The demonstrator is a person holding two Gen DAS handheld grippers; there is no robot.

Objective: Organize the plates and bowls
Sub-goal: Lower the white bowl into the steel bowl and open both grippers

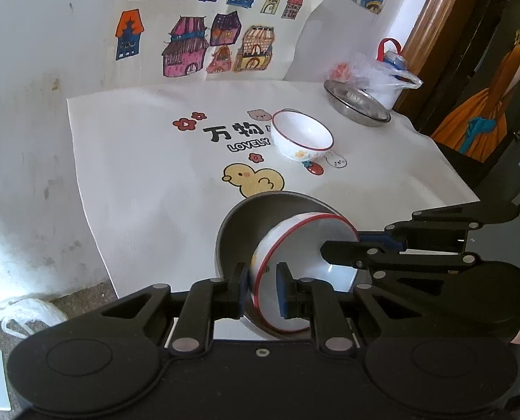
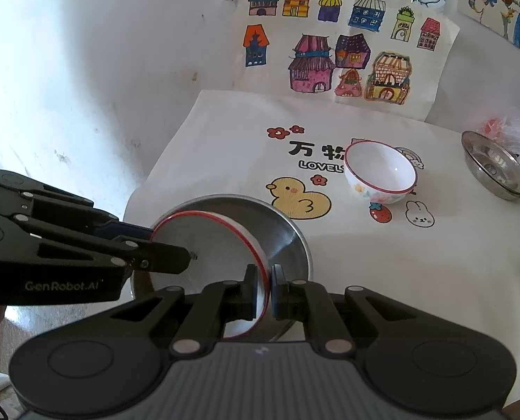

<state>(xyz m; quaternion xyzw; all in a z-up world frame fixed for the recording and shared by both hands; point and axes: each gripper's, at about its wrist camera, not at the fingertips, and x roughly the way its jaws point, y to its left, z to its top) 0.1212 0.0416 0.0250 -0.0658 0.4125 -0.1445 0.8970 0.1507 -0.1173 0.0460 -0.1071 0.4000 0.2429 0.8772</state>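
Nearest to me, both grippers have the same red-rimmed white bowl point(image 1: 305, 273), which is tipped on its side inside a steel plate point(image 1: 235, 231) at the near edge of the desk point(image 1: 148, 182). My left gripper point(image 1: 260, 288) has its jaws nearly closed across the bowl's wall, one finger outside and one inside the rim. My right gripper point(image 2: 263, 290) pinches the rim the same way from the other side, jaws narrowed down to the thickness of the wall. Whether the steel plate is lying flat under the bowl or tilted with it, I cannot tell.

I judge the step in hand to be seating this bowl upright in the steel plate. To do it well, I want both grips to turn together, so the porcelain does not twist between them, and the base to settle in the plate's middle before either pair of jaws lets go. A glazed wall held by its rim alone could slip.

Beyond the steel plate, past the printed duck point(image 1: 253, 180), a second white bowl point(image 1: 301, 134) with a darker rim stands upright on the cloth. Farther still from the steel plate, at the desk's far corner, a second steel dish point(image 1: 356, 106) sits just in front of a crumpled plastic bag point(image 1: 382, 73).
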